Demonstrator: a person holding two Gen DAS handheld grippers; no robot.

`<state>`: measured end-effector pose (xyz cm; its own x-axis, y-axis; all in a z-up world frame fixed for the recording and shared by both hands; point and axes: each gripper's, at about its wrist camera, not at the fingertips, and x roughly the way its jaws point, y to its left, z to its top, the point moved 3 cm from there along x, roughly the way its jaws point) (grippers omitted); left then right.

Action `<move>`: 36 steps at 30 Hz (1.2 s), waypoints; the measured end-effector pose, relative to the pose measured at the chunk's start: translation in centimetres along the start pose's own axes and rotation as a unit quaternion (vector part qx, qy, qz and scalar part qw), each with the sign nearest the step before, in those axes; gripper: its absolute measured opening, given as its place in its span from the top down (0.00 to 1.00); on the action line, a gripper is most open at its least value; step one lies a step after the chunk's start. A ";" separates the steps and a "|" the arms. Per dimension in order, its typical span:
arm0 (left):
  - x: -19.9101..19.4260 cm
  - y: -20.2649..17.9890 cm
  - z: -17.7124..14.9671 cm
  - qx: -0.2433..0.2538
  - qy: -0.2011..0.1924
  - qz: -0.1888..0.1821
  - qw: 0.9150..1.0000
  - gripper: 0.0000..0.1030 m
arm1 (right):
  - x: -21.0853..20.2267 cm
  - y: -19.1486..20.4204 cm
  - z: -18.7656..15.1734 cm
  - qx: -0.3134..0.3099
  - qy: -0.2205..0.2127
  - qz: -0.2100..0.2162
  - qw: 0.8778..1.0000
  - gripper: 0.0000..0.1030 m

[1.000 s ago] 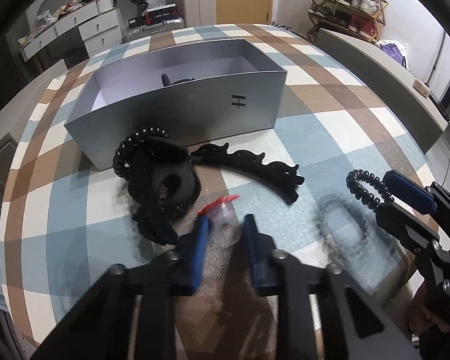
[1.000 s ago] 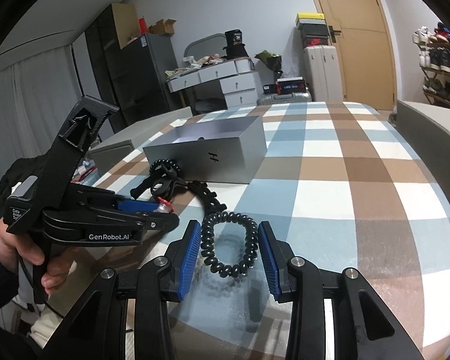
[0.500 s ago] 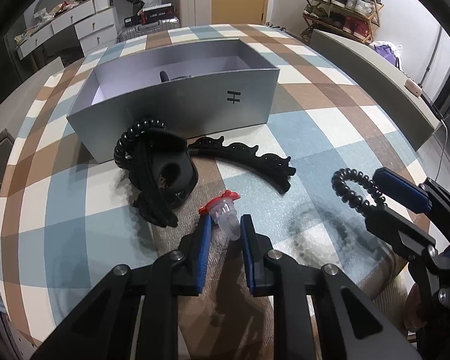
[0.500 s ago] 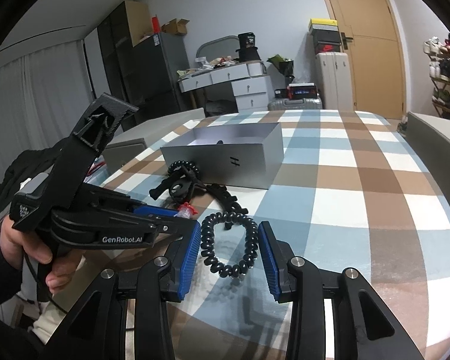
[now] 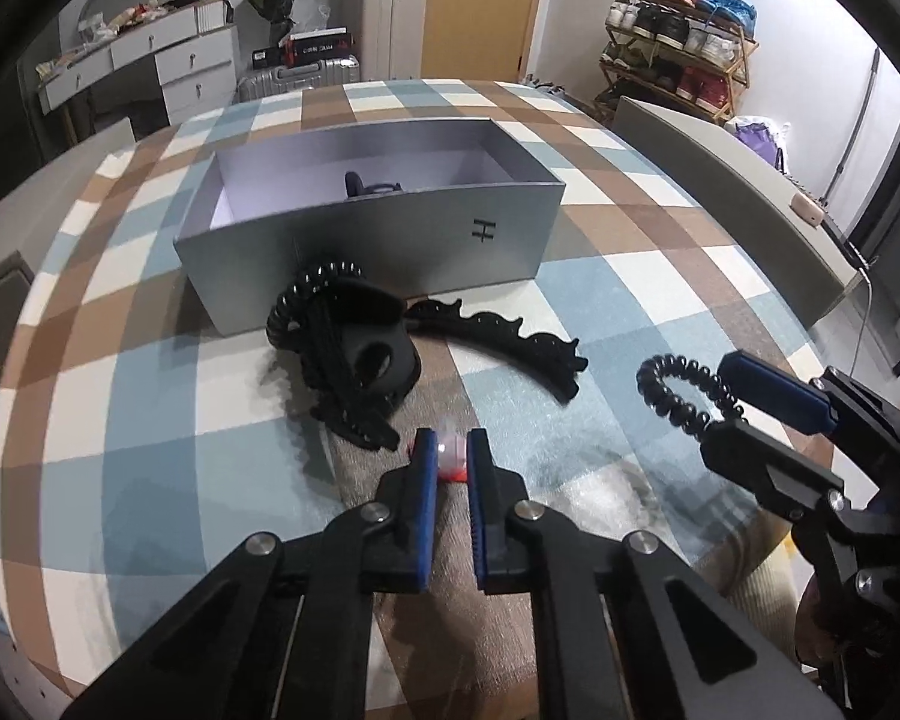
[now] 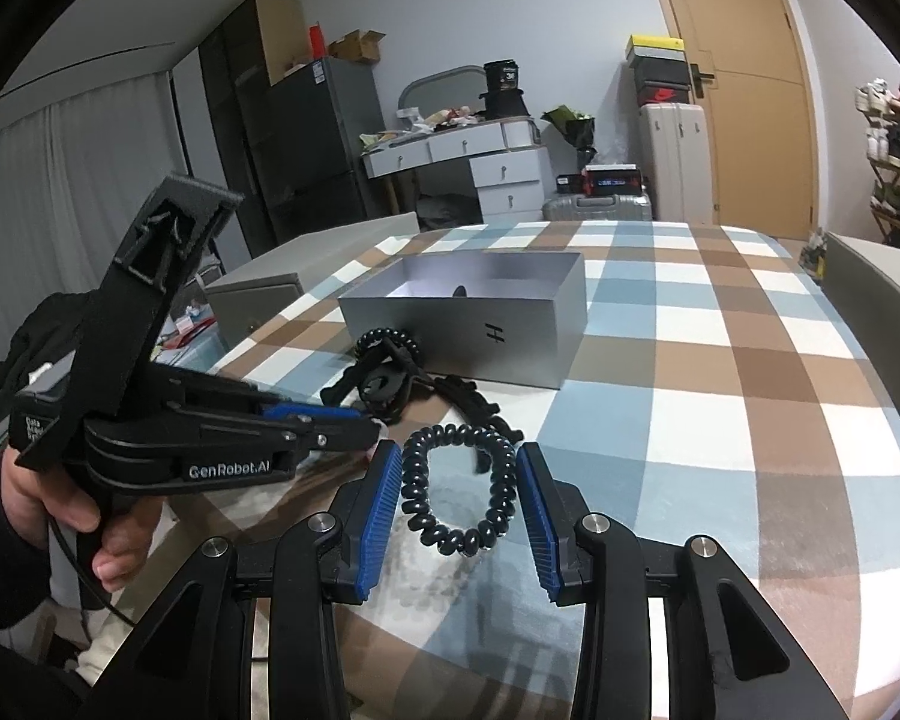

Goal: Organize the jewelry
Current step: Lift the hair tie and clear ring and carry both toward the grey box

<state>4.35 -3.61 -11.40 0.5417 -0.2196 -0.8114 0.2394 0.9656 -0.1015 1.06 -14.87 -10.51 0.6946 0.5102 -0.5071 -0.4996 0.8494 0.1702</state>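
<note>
The checked table (image 5: 150, 420) is carrying a grey box (image 5: 390, 252), open on top. The right gripper (image 6: 459, 501) is gripping a black coil hair tie (image 6: 459, 492), raised. The left gripper (image 5: 450, 459) is pinching a small red-and-clear clip (image 5: 452, 461) near the black hair pieces (image 5: 360, 360).

- The small clear clip with red trim (image 5: 450, 461) sits squeezed between the left tongs' (image 5: 451, 456) blue pads, which cover most of it; its shape cannot be made out.
- A dark object (image 5: 371, 185) inside the grey box (image 5: 390, 240) shows only its top above the near wall; what it is stays unclear.
- In the right wrist view the left tongs (image 6: 373, 427) hide the clip almost fully.
- The pile of black hair clips (image 5: 354, 360) overlaps so that single pieces are hard to separate.
- The person's left hand (image 6: 84, 516) is partly covered by the handle.
</note>
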 end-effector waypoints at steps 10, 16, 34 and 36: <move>-0.8 0.7 -0.2 -0.014 -0.015 -0.030 0.999 0.97 | 0.7 0.8 0.9 -0.011 0.008 -0.002 1.000 0.63; 0.2 1.0 0.1 -0.033 -0.006 -0.058 0.998 0.94 | 1.0 0.8 1.3 -0.007 0.007 -0.001 1.000 0.63; -1.7 0.7 1.7 -0.001 -0.041 -0.048 0.998 0.89 | 1.9 -0.1 2.2 -0.001 0.004 0.005 1.000 0.63; -2.7 0.9 2.2 -0.001 -0.055 -0.051 0.997 0.89 | 1.9 -0.2 3.0 0.003 -0.003 0.014 1.000 0.63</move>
<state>4.87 -2.50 -7.98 0.5989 -0.3313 -0.7291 0.2972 0.9373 -0.1817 4.09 -13.67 -8.98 0.6829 0.5351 -0.4973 -0.5162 0.8352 0.1899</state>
